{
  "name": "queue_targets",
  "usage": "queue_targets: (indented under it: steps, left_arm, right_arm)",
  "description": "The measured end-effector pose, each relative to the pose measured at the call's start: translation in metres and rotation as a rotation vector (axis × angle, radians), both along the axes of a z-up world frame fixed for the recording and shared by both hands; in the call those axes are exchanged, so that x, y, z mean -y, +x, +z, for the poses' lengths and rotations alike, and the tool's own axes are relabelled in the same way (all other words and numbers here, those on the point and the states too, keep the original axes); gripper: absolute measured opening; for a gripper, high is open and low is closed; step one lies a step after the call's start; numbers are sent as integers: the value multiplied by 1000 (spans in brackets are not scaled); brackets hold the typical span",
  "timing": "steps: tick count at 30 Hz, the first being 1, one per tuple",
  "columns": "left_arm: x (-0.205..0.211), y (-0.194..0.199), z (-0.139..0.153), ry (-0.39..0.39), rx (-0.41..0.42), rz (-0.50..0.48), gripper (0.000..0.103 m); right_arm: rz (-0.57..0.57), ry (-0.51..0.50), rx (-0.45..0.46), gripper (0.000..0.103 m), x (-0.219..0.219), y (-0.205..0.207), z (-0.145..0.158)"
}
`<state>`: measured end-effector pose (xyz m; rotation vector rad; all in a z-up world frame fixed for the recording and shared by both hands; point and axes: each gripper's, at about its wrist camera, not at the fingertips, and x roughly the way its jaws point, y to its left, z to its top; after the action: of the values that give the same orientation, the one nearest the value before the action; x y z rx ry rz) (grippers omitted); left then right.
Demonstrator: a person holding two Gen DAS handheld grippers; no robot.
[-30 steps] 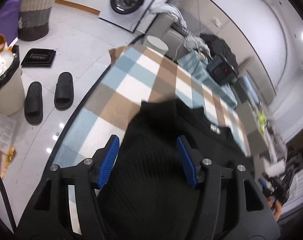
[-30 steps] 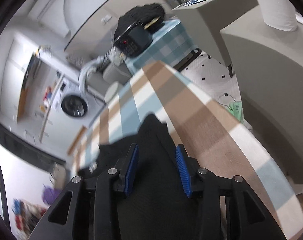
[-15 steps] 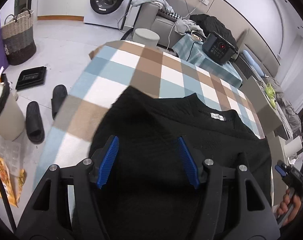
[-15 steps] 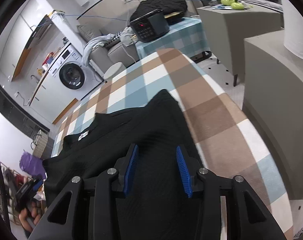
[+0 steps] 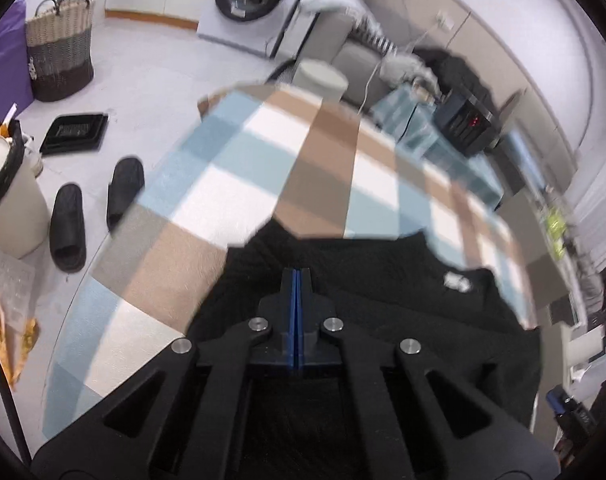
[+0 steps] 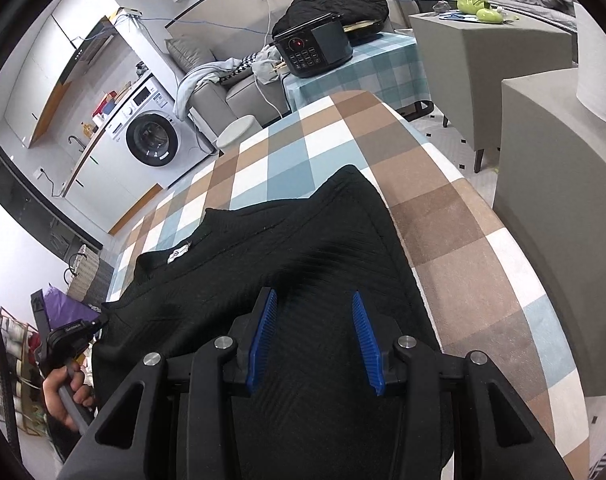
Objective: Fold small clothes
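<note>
Black top [image 6: 303,240] is lying flat on the checked table [image 6: 463,216] (label facing up). Left gripper [image 5: 297,276] is sitting fully closed, nothing visibly pinched. Right gripper [image 6: 313,304] is hovering part-open over the top's right side, gripping nothing.

A counter [image 6: 455,216] covered in a brown, blue and white checked cloth carries a black ribbed knit garment [image 6: 303,248], spread flat with its white neck label [image 6: 179,253] showing.
</note>
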<state>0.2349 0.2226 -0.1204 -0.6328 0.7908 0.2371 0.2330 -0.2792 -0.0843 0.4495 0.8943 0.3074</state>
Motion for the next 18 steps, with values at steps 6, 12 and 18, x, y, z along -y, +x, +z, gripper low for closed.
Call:
queue_targets:
  steps: [6, 12, 18]
  left_arm:
    - [-11, -2, 17, -8, 26, 15, 0]
    - [22, 14, -5, 13, -141, -118, 33]
    - [57, 26, -14, 236, -259, -177, 44]
  right_arm:
    - [-1, -21, -10, 40, -2, 6, -2]
    - [18, -34, -8, 42, -27, 20, 4]
    - [6, -111, -6, 48, -66, 50, 2]
